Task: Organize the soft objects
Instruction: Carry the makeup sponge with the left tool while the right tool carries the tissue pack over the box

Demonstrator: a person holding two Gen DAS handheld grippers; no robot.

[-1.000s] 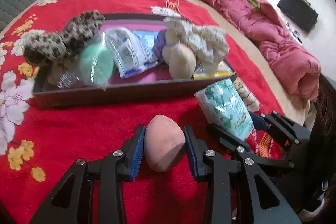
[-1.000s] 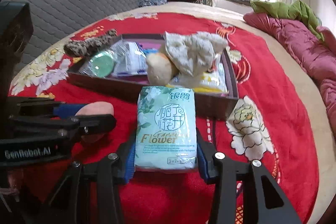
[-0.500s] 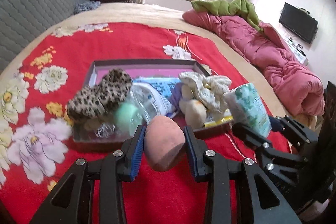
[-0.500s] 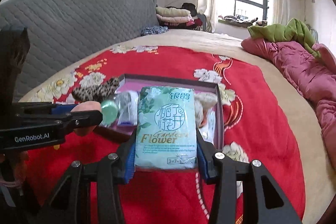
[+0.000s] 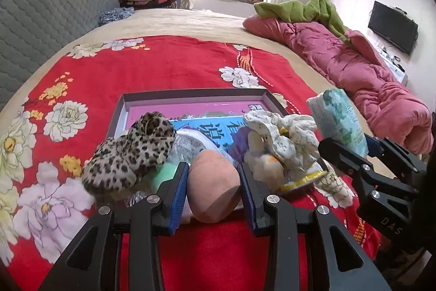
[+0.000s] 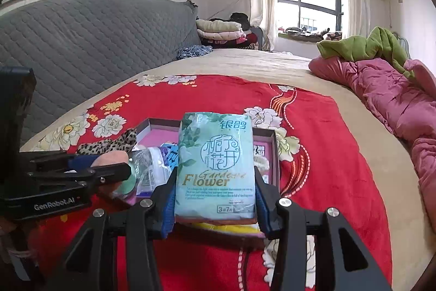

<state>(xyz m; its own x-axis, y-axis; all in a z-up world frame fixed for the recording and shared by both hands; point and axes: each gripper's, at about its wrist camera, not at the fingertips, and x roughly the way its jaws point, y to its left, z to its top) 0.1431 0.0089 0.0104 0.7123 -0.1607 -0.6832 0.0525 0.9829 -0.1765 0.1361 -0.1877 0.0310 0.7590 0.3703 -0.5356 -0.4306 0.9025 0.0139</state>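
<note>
While both grippers hang above a red floral bedspread (image 5: 169,67), each is clamped on a soft item. Seen from the left wrist, the left gripper (image 5: 214,188) squeezes a pink egg-shaped sponge (image 5: 214,186) between its blue pads (image 5: 178,198). The sponge's long axis runs along the fingers, rounded narrow end pointing forward and up toward the tray, flat cut end toward the camera.

Ahead of the sponge lies a shallow dark tray (image 5: 190,93) with a pink and blue printed floor. Its near half is crowded: a leopard-print cloth (image 5: 130,154) at the left, spilling over the rim; a clear plastic packet (image 5: 190,143) in the middle; a pale green round item (image 5: 163,172), mostly hidden; and a crumpled cream cloth (image 5: 286,138) over a beige lump (image 5: 265,171) at the right. The tray's far half is bare.

From the right wrist, the right gripper (image 6: 215,199) pinches a mint-green tissue pack (image 6: 215,165) by its lower sides. The pack stands upright, long axis along the fingers, printed face toward the camera, top edge pointing away over the tray (image 6: 275,154). In the left view the same pack (image 5: 338,122) appears at the right, tilted, just beside the tray's right edge and above it.

A pink quilt (image 5: 368,72) and a green blanket (image 5: 302,8) lie along the bed's far side.
</note>
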